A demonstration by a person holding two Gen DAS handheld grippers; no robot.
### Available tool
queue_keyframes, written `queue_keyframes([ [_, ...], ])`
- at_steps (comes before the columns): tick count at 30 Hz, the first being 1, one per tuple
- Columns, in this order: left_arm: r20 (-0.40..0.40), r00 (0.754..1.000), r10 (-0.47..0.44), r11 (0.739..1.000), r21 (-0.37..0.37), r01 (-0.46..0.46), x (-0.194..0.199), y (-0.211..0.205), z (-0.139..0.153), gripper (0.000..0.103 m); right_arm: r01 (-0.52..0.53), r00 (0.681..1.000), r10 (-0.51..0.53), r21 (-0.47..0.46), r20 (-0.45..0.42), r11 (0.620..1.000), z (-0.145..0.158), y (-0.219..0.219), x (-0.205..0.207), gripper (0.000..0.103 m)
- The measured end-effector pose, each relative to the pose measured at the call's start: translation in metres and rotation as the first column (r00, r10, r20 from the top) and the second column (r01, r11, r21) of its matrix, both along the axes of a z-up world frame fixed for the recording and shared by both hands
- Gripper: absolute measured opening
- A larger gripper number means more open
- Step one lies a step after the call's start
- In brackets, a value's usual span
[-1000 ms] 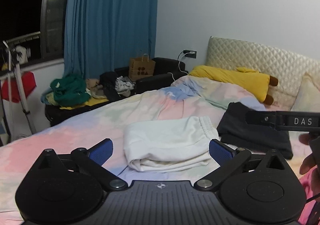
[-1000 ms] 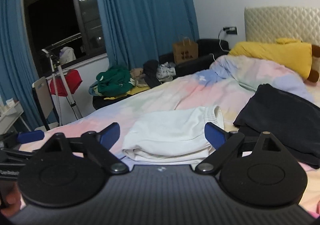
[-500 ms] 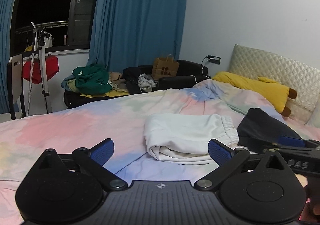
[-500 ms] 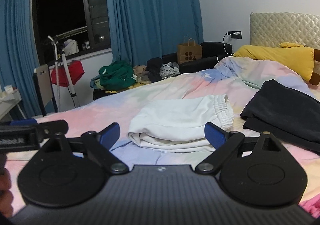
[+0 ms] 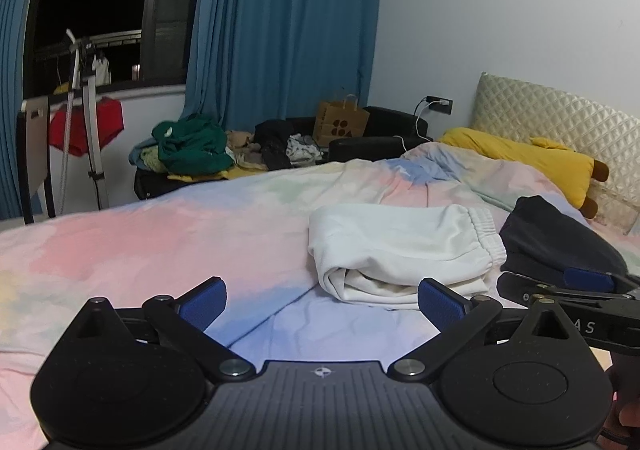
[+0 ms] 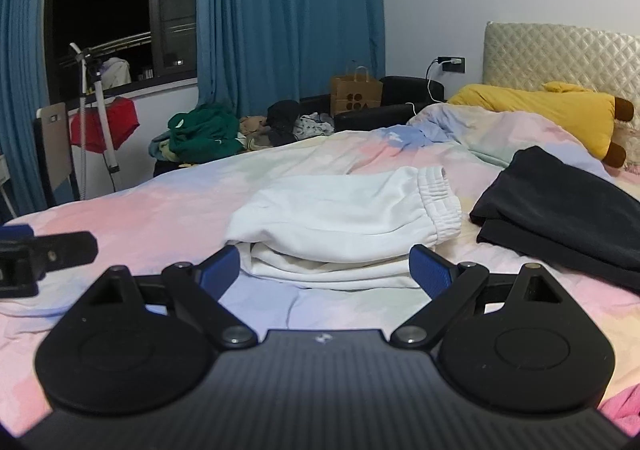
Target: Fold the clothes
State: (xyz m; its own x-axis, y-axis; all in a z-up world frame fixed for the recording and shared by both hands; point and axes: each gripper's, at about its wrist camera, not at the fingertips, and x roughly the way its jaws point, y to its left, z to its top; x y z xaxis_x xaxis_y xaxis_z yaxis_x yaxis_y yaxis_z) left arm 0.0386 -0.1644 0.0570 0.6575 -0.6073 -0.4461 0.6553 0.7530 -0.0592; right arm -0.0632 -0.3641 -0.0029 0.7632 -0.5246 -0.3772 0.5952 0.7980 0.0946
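Folded white sweatpants [image 5: 404,246] lie on the pastel bedspread [image 5: 160,234], also in the right wrist view [image 6: 344,222]. A folded dark garment [image 5: 560,238] lies just right of them, also in the right wrist view [image 6: 560,206]. My left gripper [image 5: 322,300] is open and empty, low over the bed, left of and in front of the sweatpants. My right gripper [image 6: 324,270] is open and empty, directly in front of the sweatpants. The right gripper's finger [image 5: 560,286] shows at the left view's right edge; the left gripper's finger [image 6: 44,254] shows at the right view's left.
A yellow plush pillow [image 6: 548,110] lies against the quilted headboard [image 6: 560,54]. Beyond the bed a dark bench holds a pile of unfolded clothes [image 5: 196,148] and a paper bag [image 5: 340,124]. A drying rack with a red garment [image 5: 86,126] and a chair stand by the window.
Both grippers have drawn back and lowered, swinging left. The sweatpants now lie right of the left gripper's centre. Both stay open and empty.
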Motion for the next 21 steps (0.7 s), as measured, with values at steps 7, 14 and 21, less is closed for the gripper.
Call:
queue_keyframes([
  [7, -0.001, 0.999, 0.034, 0.999, 0.013, -0.034, 0.004, 0.005, -0.001, 0.103, 0.022, 1.000, -0.022, 0.019, 0.010, 1.000, -0.002, -0.006, -0.005, 0.093],
  [14, 0.008, 0.999, 0.043, 0.998, 0.041, -0.043, 0.001, 0.000, -0.001, 0.103, 0.006, 1.000, -0.006, -0.026, -0.026, 1.000, -0.002, 0.004, 0.003, 0.093],
  [21, 0.009, 0.999, 0.051, 0.997, 0.054, -0.051, -0.002, -0.001, -0.003, 0.103, 0.005, 0.999, -0.006, -0.033, -0.031, 0.999, -0.003, 0.004, 0.005, 0.093],
])
